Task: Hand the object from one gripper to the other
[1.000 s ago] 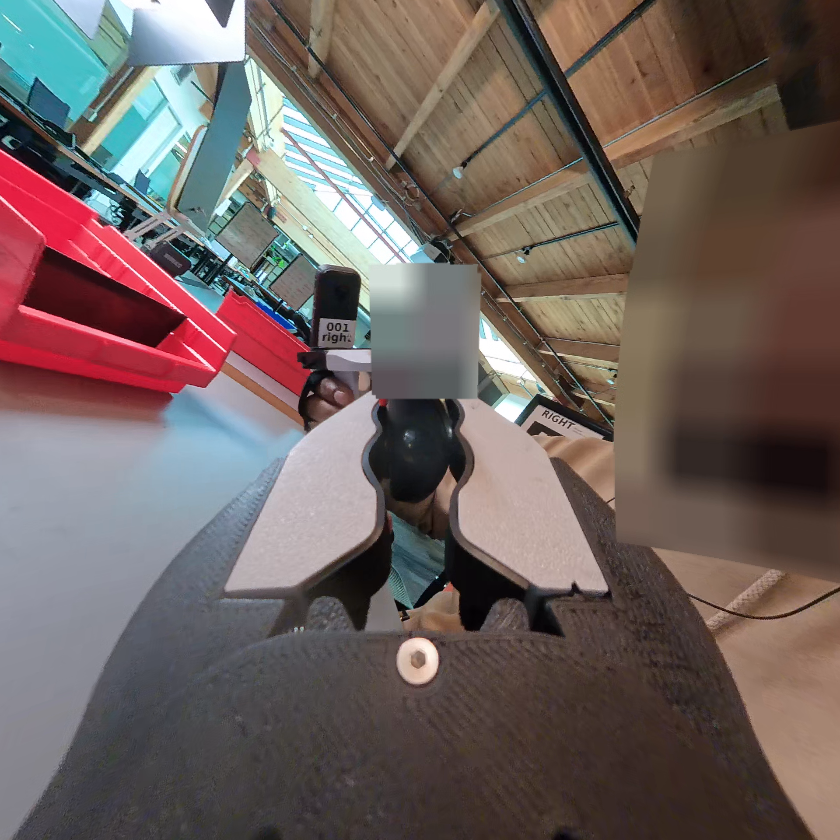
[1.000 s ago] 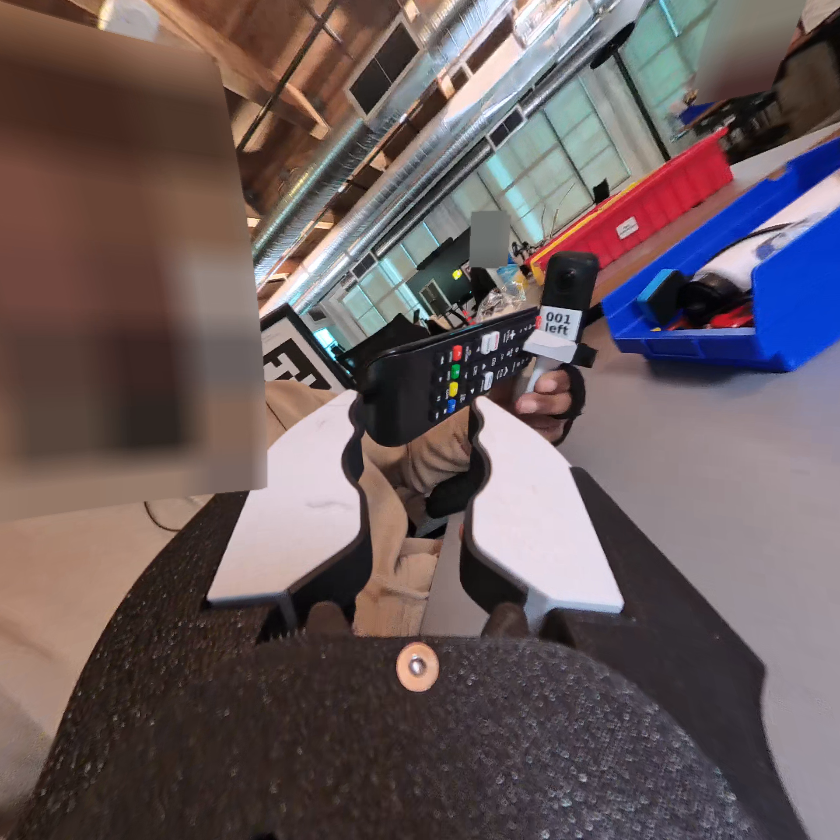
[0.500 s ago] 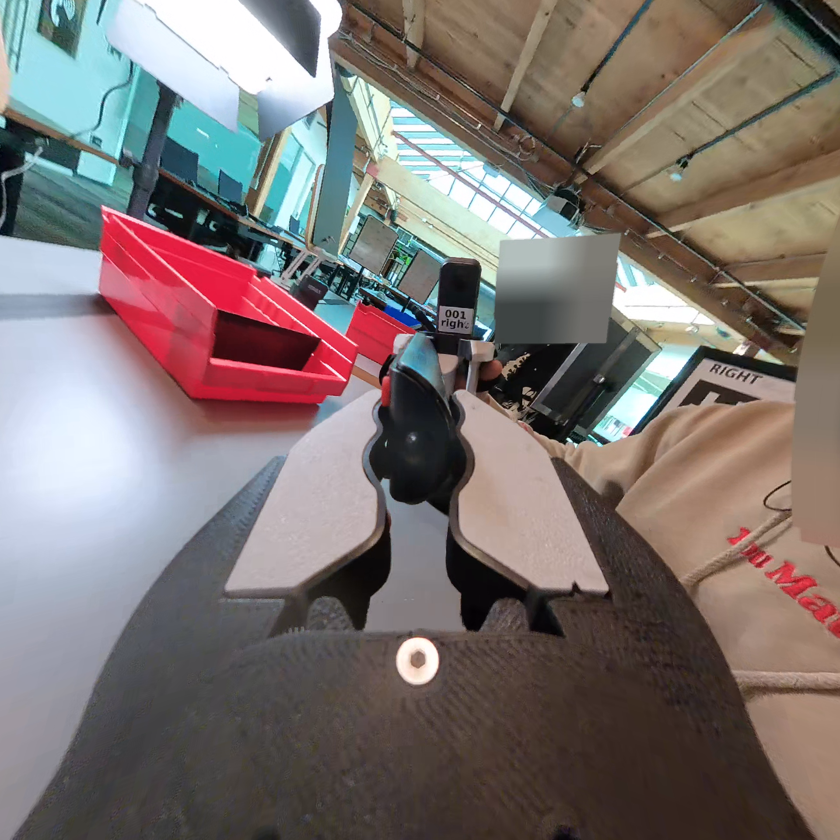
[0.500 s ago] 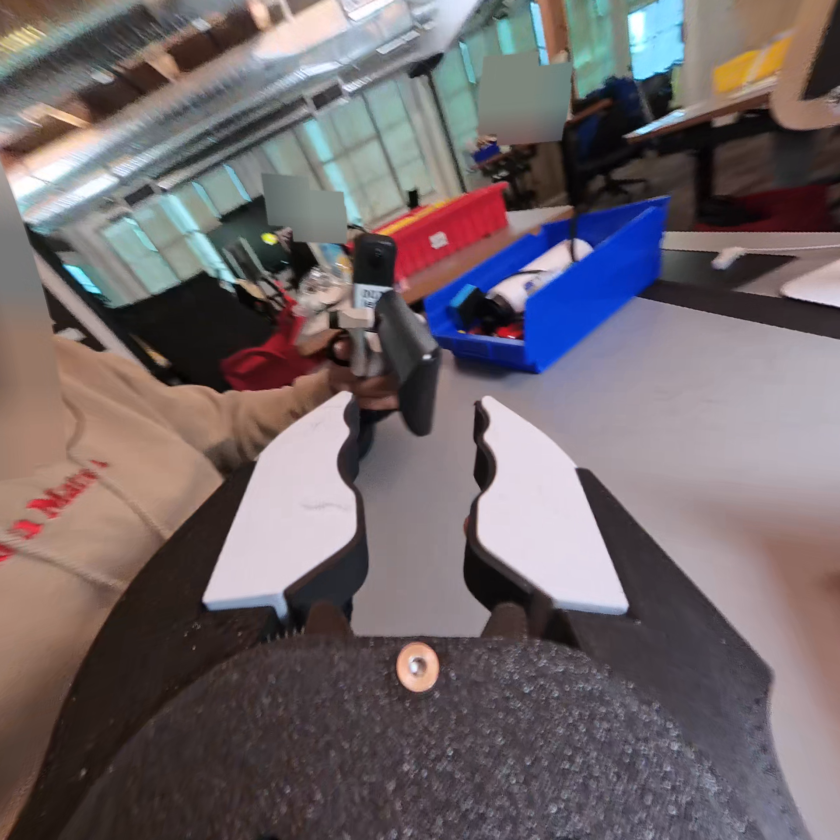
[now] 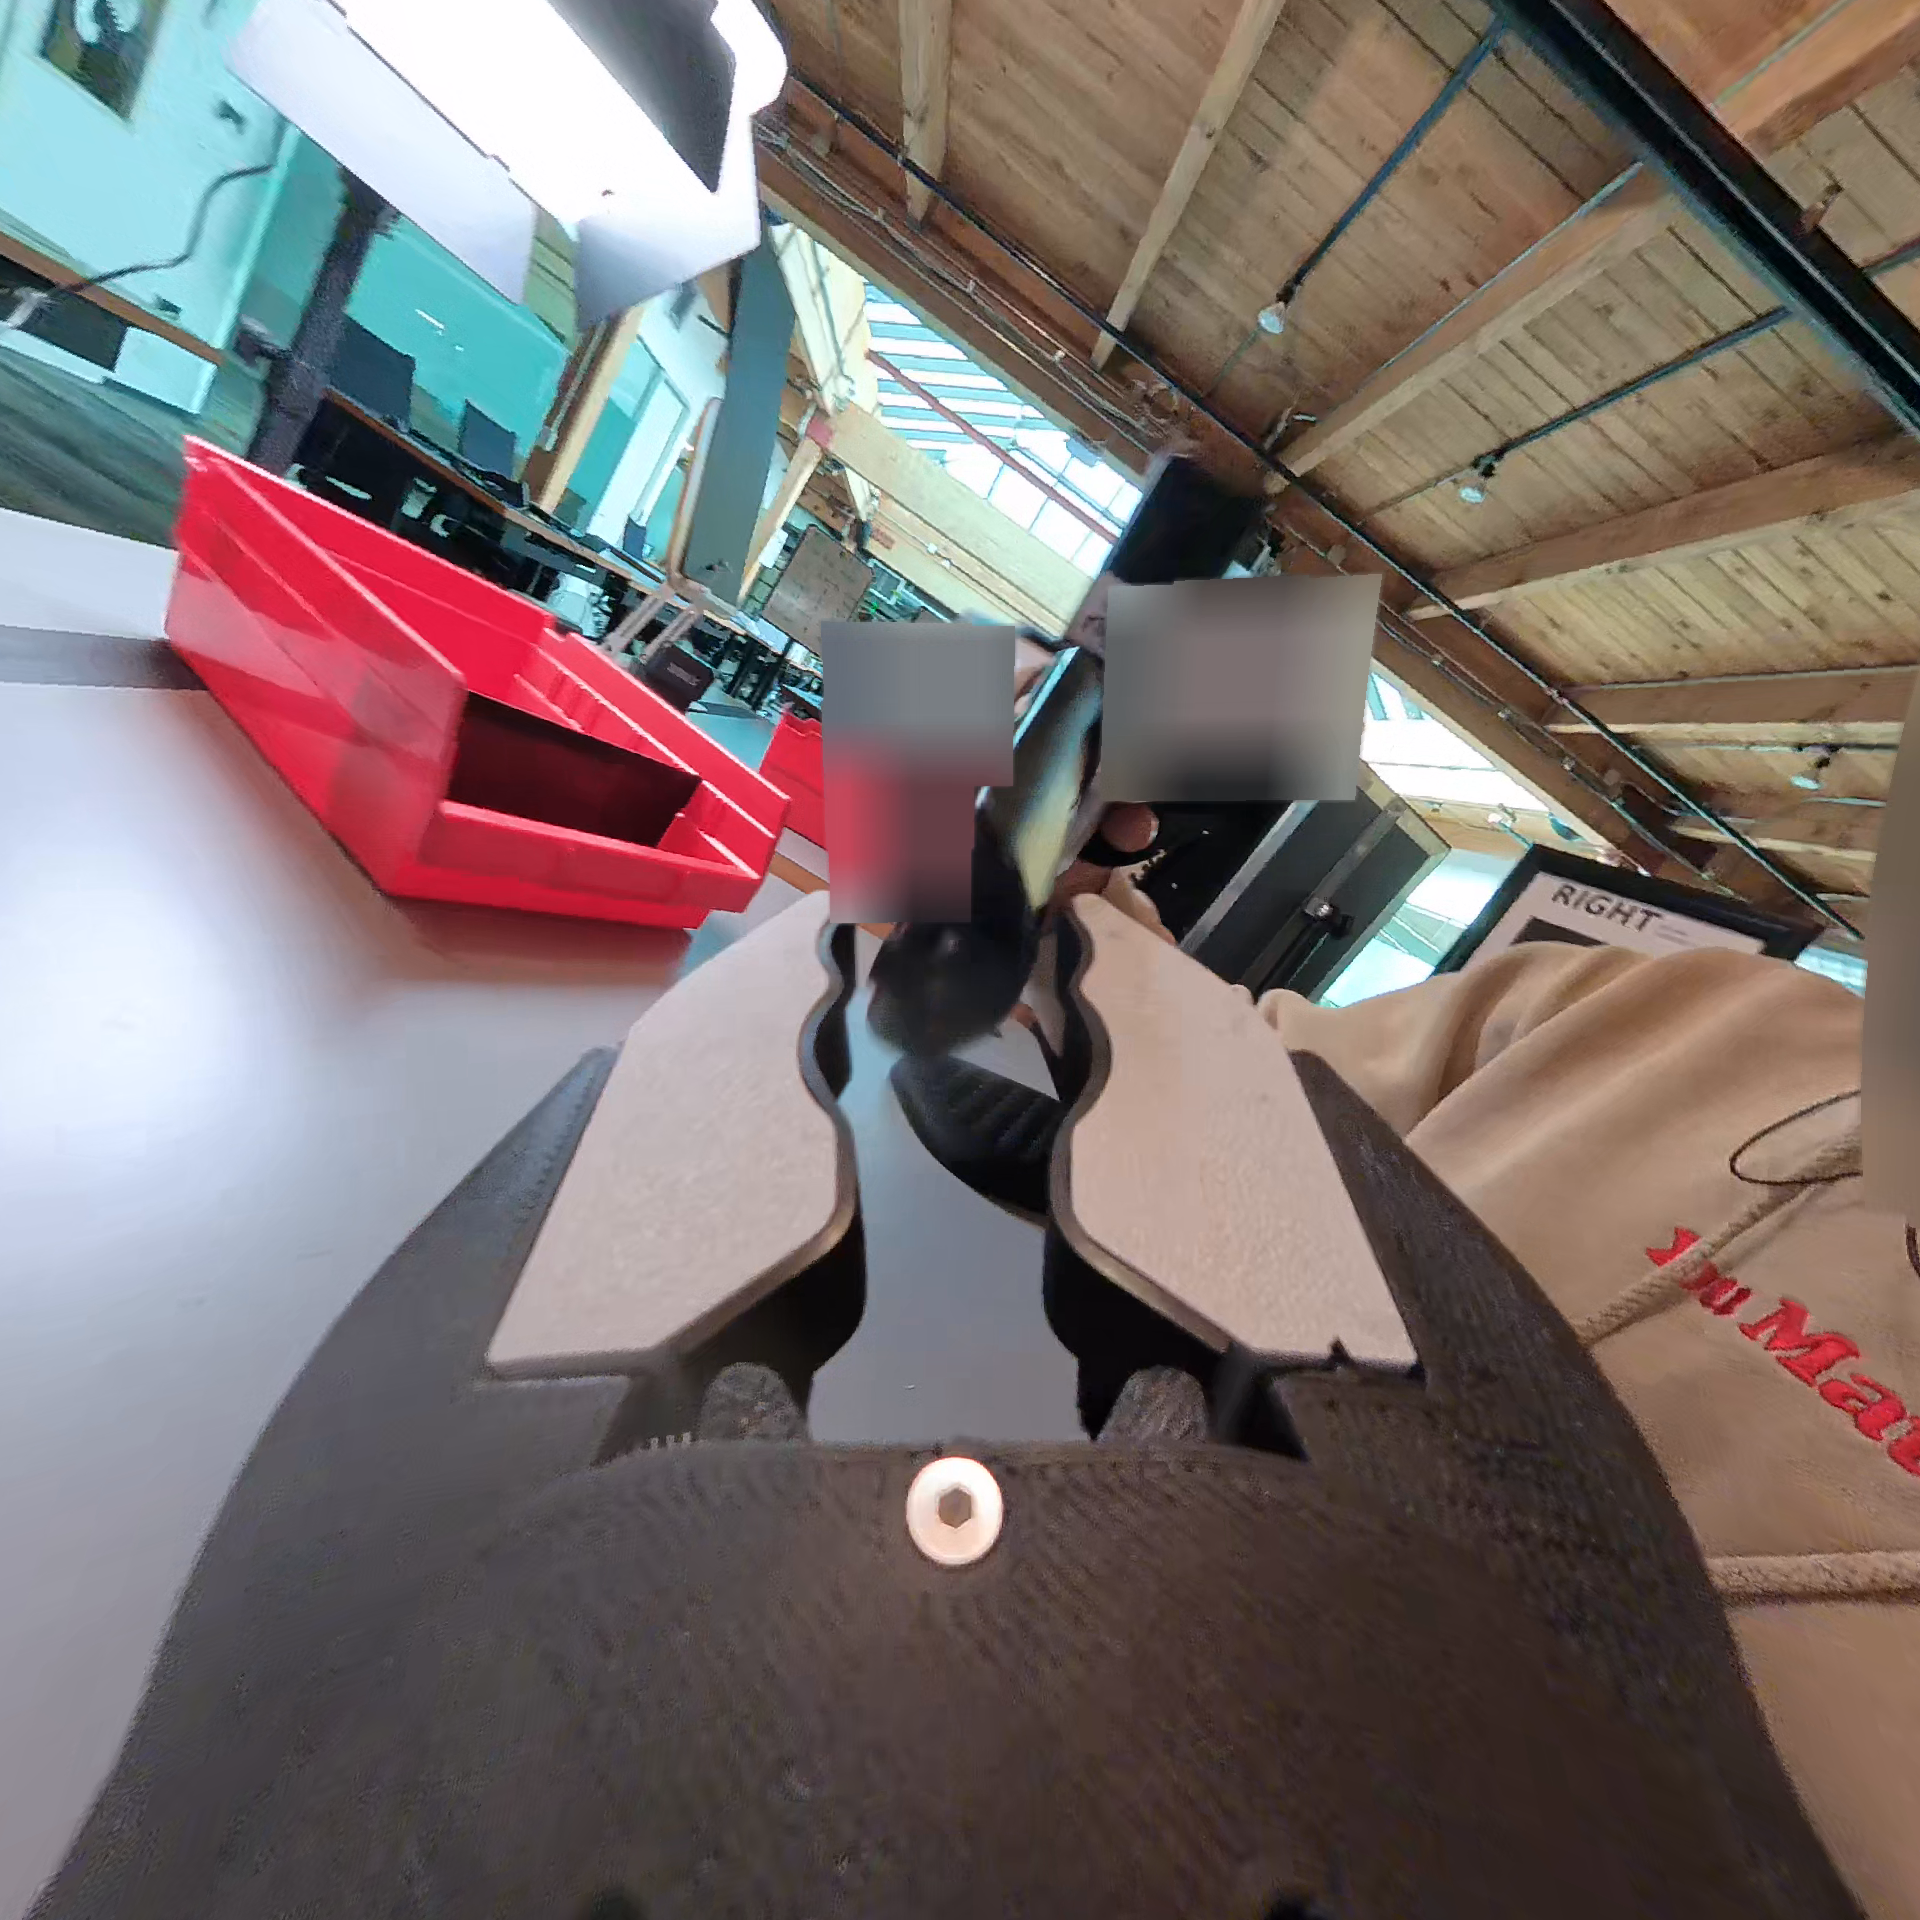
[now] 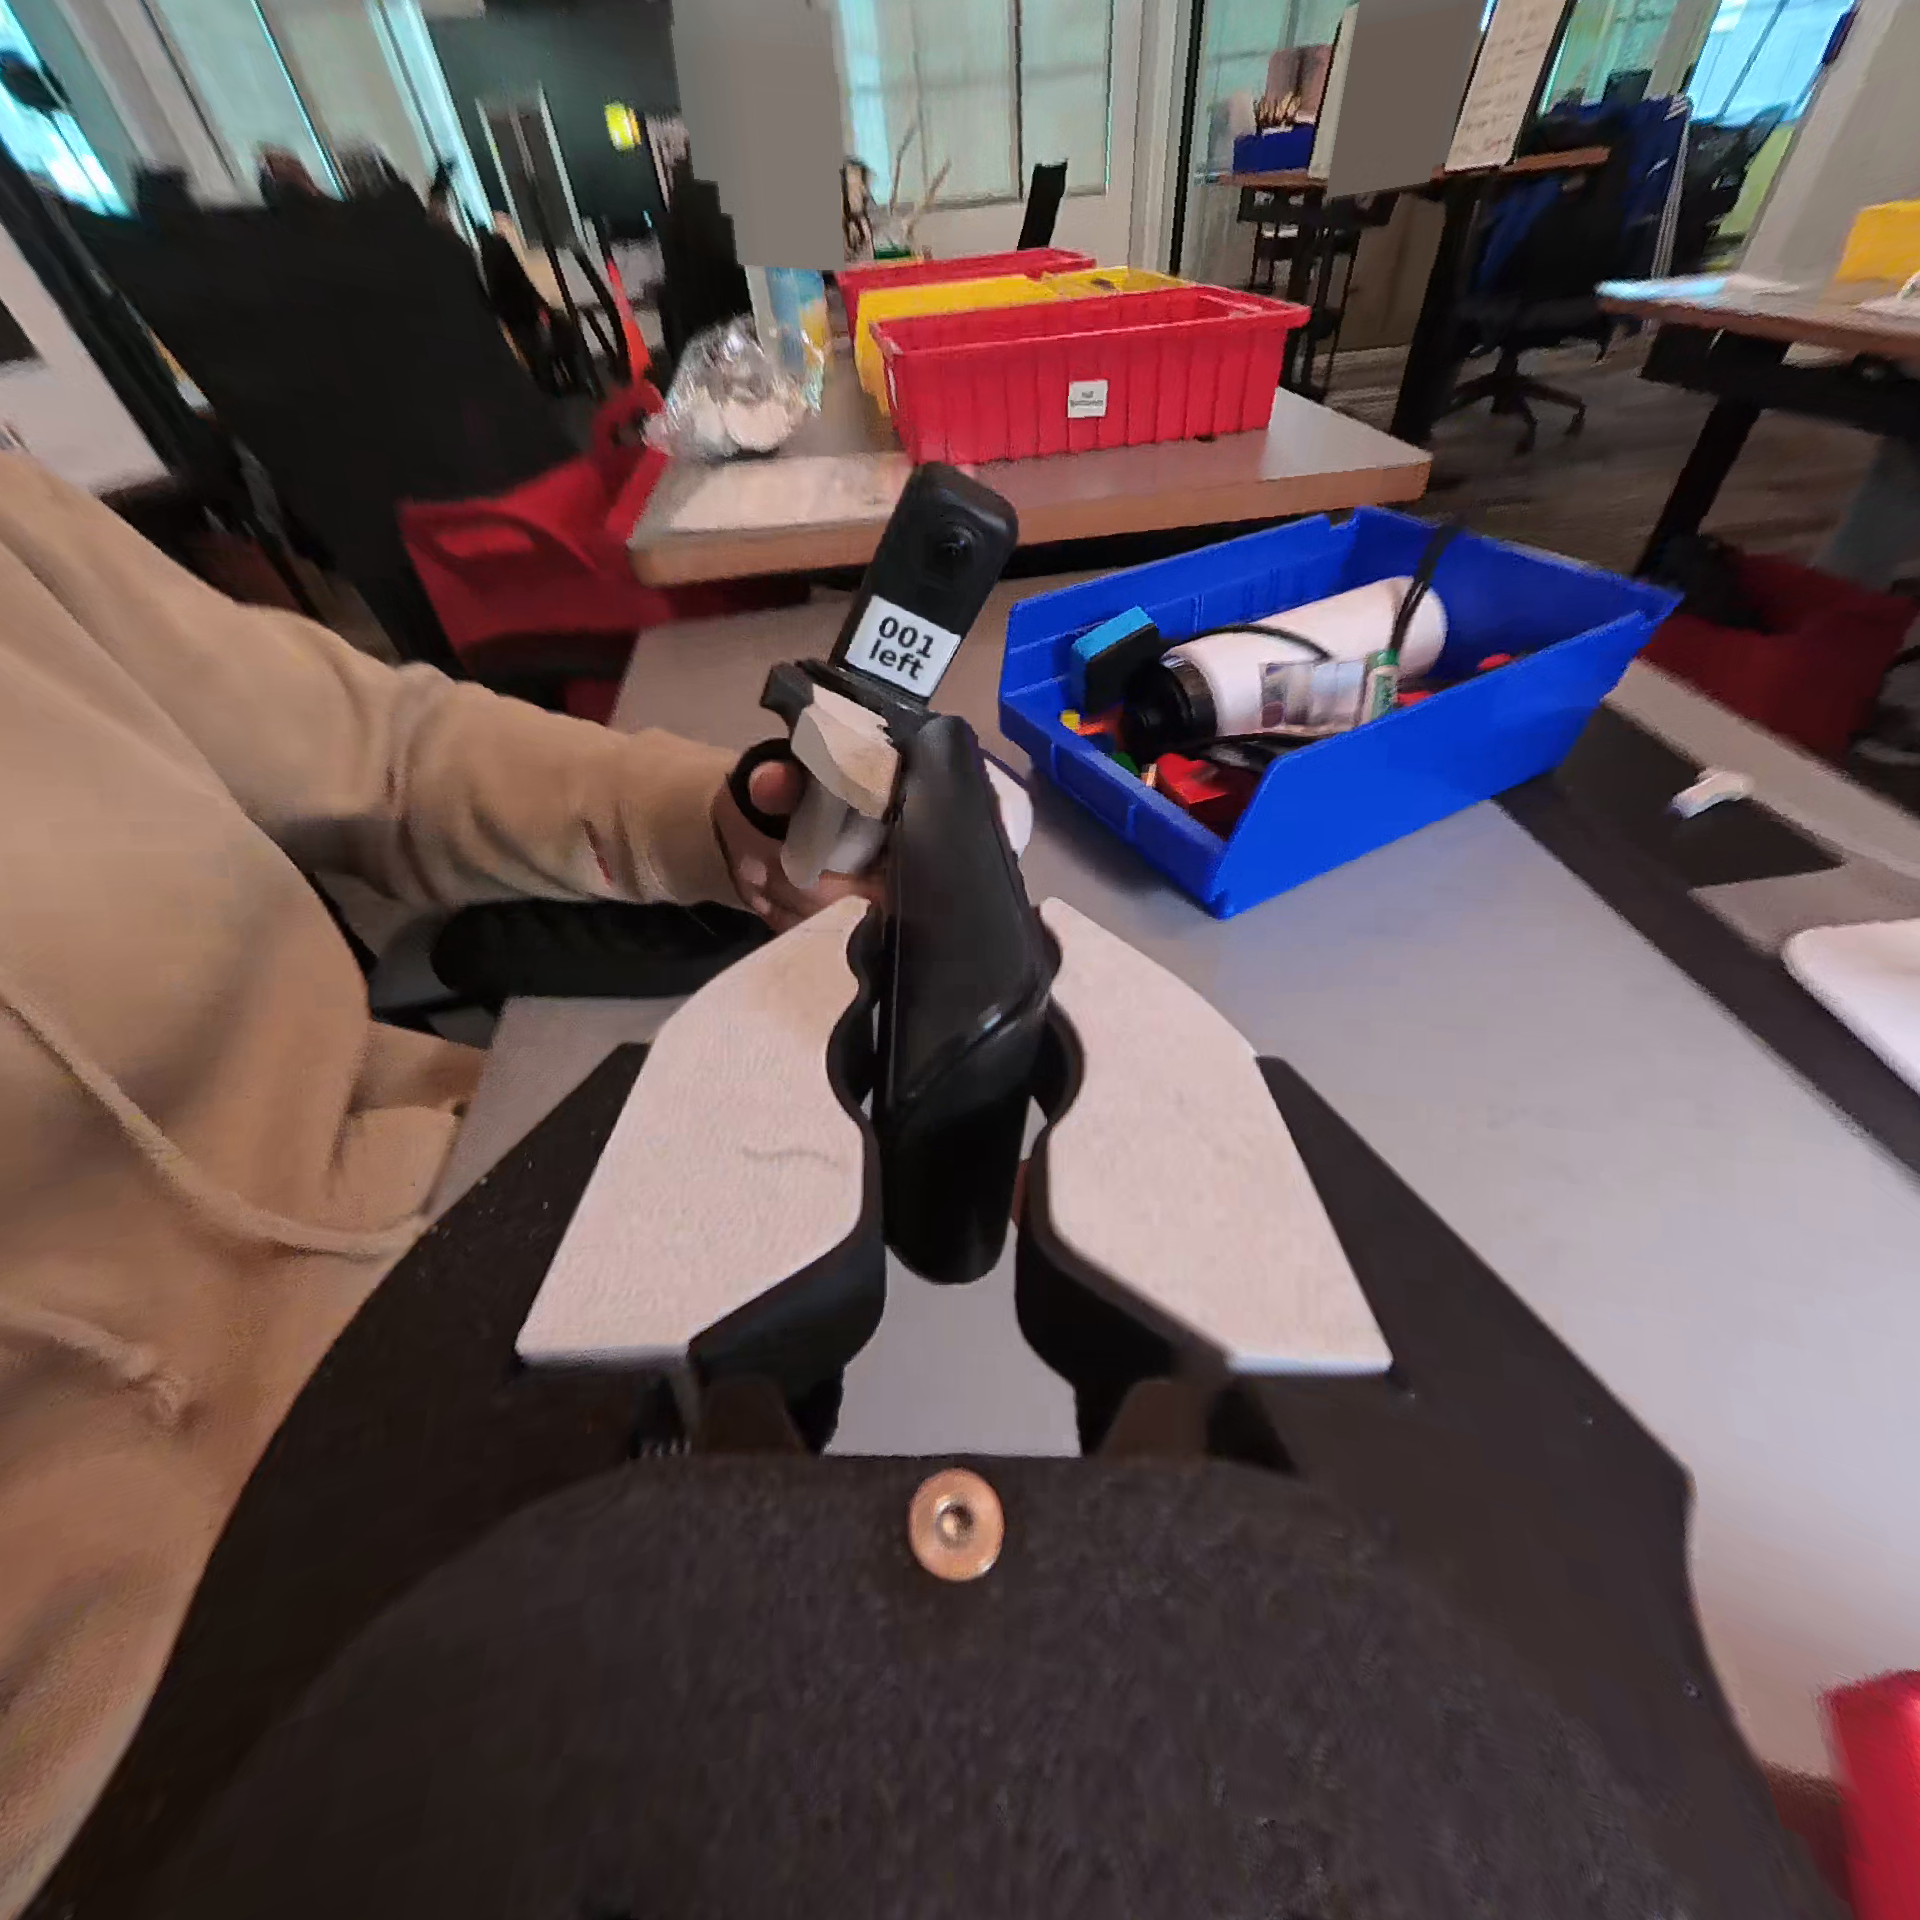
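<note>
Mid-handover at frame centre: my right gripper (image 6: pixel 951 1039) clenches the black plastic remote control (image 6: pixel 956 1049); my left gripper (image 5: pixel 951 997) looks released. Next, draw apart.

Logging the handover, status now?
Right gripper shut on remote. Left gripper open, remote's blurred end between its fingers. Nothing in the way.

One black remote control (image 6: pixel 951 1049) sits between the two claws, the right claw (image 6: pixel 954 1029) and the left claw (image 5: pixel 951 997). Beyond the right claw stand one blue bin (image 6: pixel 1434 769), two red crates (image 6: pixel 1081 390) and one yellow crate (image 6: pixel 935 301).
</note>
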